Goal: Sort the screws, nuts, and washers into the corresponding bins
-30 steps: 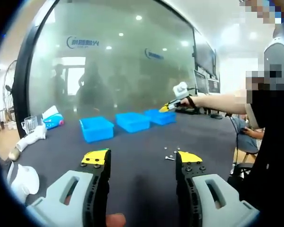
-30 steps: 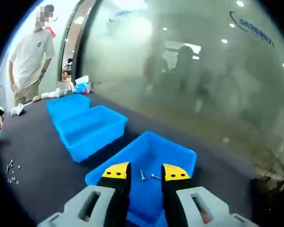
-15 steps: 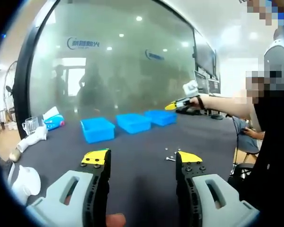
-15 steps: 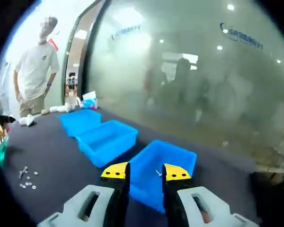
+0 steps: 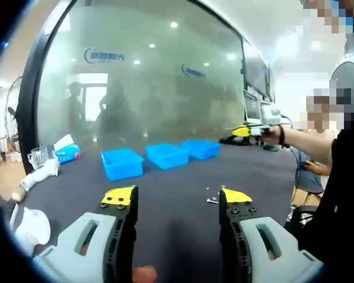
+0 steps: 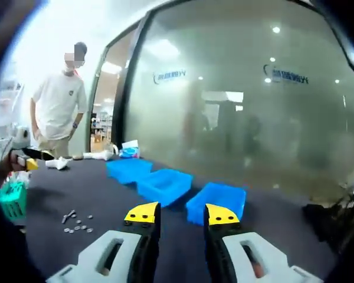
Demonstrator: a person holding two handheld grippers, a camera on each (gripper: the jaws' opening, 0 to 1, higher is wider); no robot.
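Note:
Three blue bins stand in a row on the dark table: a left bin [image 5: 121, 162], a middle bin [image 5: 167, 155] and a right bin [image 5: 200, 148]. Small screws, nuts and washers [image 5: 212, 194] lie loose just ahead of my left gripper [image 5: 177, 197], which is open and holds nothing. My right gripper [image 5: 251, 130] hangs in a hand well right of the bins. In the right gripper view it [image 6: 182, 213] is open with a narrow gap, well back from the nearest bin [image 6: 217, 202]. The loose hardware [image 6: 76, 222] lies to its left.
A frosted glass wall [image 5: 147, 88] runs behind the table. White cloths [image 5: 38, 174], a glass cup [image 5: 38, 154] and a blue-white packet [image 5: 65, 150] sit at the far left. A green basket [image 6: 9, 197] stands at the table edge. A person [image 6: 56, 112] stands beyond.
My right gripper has drawn back from over the right bin and away from the bin row, with nothing in it. The left gripper has stayed where it was.

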